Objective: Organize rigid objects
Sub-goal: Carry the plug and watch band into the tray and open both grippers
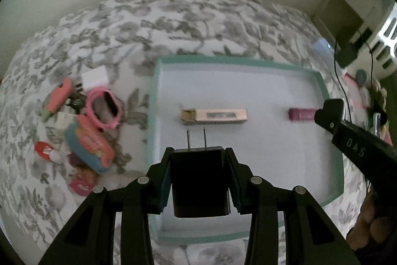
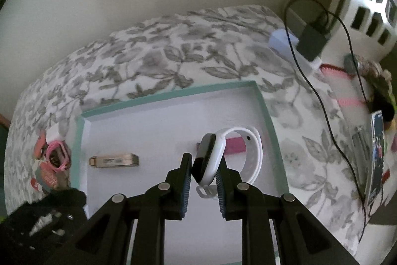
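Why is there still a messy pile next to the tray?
Those pink and red bits lie heaped on the bedspread, left of the tray, not sorted yet. The left gripper holds a charger; the right gripper holds a watch.

Readable only "DAS", in pale letters on the black plastic finger of the right gripper [image 1: 357, 140]. Label on the gold rectangular stick [image 1: 215, 115] too blurred to read.

A floral bedspread [image 1: 173, 24] carries a teal-rimmed tray [image 1: 152, 101] and a clutter pile [image 1: 84, 126].
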### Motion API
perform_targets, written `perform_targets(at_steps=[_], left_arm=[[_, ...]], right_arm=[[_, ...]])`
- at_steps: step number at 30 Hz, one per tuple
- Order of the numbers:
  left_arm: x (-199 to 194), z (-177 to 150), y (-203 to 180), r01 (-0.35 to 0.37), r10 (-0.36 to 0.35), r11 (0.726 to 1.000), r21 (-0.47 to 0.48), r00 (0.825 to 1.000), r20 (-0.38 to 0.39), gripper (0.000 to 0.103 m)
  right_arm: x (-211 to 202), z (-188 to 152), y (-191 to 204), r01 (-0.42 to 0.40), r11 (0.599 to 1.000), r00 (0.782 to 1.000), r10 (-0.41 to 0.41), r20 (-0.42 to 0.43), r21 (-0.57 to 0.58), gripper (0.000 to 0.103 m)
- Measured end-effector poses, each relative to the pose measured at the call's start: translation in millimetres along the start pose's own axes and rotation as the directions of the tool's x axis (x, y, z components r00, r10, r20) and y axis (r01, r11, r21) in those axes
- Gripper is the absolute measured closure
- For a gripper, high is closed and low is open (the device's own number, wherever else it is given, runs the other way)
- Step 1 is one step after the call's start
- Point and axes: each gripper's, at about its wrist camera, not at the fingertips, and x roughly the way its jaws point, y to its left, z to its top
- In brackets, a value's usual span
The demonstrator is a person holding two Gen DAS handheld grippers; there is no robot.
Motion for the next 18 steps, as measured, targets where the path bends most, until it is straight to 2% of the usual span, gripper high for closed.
perform_targets(at_steps=[10, 15, 18], left_arm=[[32.8, -10.1, -11.9, -0.058, 0.063, 0.997, 0.058, 0.994, -0.090, 0.061], [47.9, -13.6, -14.5, -0.083, 0.092, 0.993, 0.081, 0.988, -0.126, 0.061], [48.2, -14.2, -15.9, -0.081, 0.090, 0.993, 0.085, 0.989, -0.119, 0.061]], right_arm=[[40.1, -15.7, 6.6, 0.016, 0.999, 0.991, -0.021, -0.130, -0.040, 0.083], [50.1, -19.9, 9.0, 0.019, 0.998, 0.987, -0.028, -0.161, -0.058, 0.083], [51.6, -21.3, 8.9, 0.024, 0.998, 0.986, -0.034, -0.165, -0.066, 0.083]])
